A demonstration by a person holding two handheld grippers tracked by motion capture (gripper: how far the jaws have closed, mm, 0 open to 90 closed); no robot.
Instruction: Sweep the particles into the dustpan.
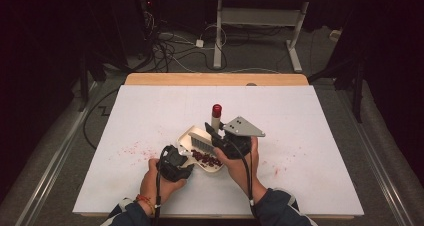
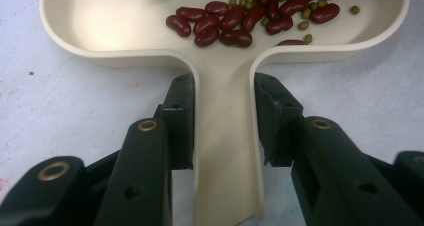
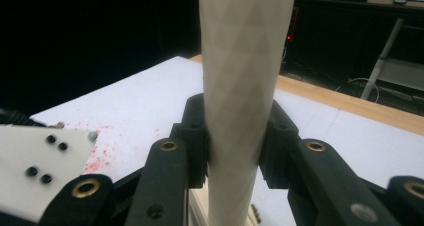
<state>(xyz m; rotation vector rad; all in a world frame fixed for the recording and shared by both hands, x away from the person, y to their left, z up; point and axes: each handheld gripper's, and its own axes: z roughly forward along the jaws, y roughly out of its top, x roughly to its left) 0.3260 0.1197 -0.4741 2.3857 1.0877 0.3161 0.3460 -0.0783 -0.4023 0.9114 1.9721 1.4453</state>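
No readable text, label, brand, number or sign appeared anywhere in the three views.

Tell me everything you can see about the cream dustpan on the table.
The dustpan looks like smooth cream plastic: a shallow pan with a raised rounded rim and a flat narrow handle. It lies on the white table. Red beans and small green ones lie inside. The left gripper is shut on its handle, and the brush bristles rest in the pan.
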